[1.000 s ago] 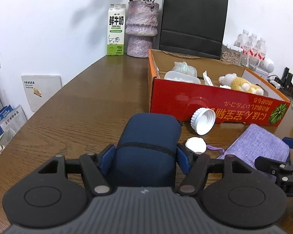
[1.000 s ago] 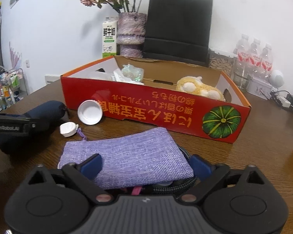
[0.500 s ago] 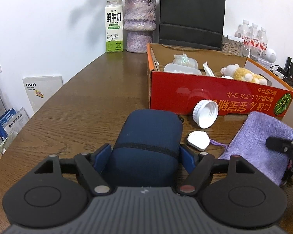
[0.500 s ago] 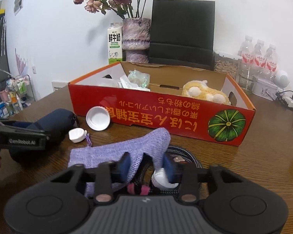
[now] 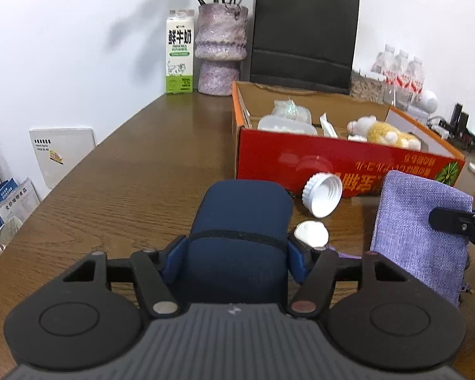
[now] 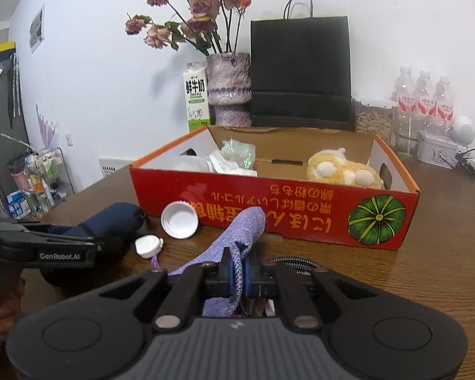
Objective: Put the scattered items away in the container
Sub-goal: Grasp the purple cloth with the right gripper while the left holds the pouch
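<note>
Since a second ago the right gripper (image 6: pixel 237 274) has clamped together on the purple pouch (image 6: pixel 237 237), bunching it up just before the red box (image 6: pixel 269 209).

Left view: the left gripper (image 5: pixel 237 253) is closing around the navy case (image 5: pixel 240 221) near that box (image 5: pixel 300 164).

Right view: toy (image 6: pixel 342 171) and wrappers lie boxed; pouch, case, white cap (image 6: pixel 179 221) and small lid (image 6: pixel 148 245) remain outside.
</note>
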Tool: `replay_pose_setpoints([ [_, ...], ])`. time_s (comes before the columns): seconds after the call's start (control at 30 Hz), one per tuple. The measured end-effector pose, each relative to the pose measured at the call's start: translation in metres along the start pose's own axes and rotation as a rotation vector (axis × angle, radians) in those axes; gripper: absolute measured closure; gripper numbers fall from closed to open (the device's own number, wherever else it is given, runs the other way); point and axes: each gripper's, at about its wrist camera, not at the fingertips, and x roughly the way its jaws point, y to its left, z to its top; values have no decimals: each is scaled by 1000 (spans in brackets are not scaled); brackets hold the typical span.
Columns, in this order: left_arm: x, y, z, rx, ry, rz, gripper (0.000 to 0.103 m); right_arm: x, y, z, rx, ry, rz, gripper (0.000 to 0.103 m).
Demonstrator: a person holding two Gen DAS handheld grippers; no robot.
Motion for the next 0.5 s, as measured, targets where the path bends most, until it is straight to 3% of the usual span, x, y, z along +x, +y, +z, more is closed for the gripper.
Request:
replay_pose_setpoints([
  [0.5,-50,-6,42,5,-193,-34,38,-18,-1,39,19,-128,46,98],
])
